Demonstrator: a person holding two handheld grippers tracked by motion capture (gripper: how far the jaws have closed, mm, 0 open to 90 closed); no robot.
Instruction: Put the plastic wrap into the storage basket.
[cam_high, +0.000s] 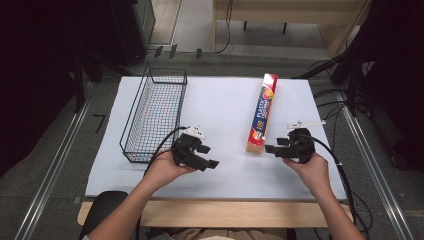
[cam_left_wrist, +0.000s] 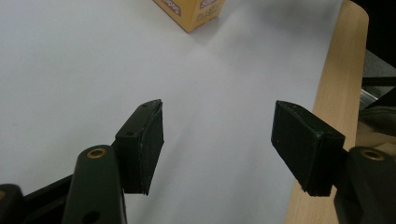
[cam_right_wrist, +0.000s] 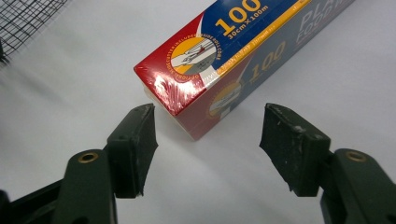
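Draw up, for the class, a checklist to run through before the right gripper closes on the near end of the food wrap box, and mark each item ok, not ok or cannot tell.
1. Right gripper jaws open, nothing between the pads: ok.
2. Food wrap box lying flat on the table: ok.
3. Near end of the box lined up with the gap between the right jaws, just ahead of the tips: ok.
4. Jaw gap wide enough for the box end: cannot tell.
5. Left gripper open, empty and off to the side of the box: ok.
6. Wire basket upright with nothing inside: ok.
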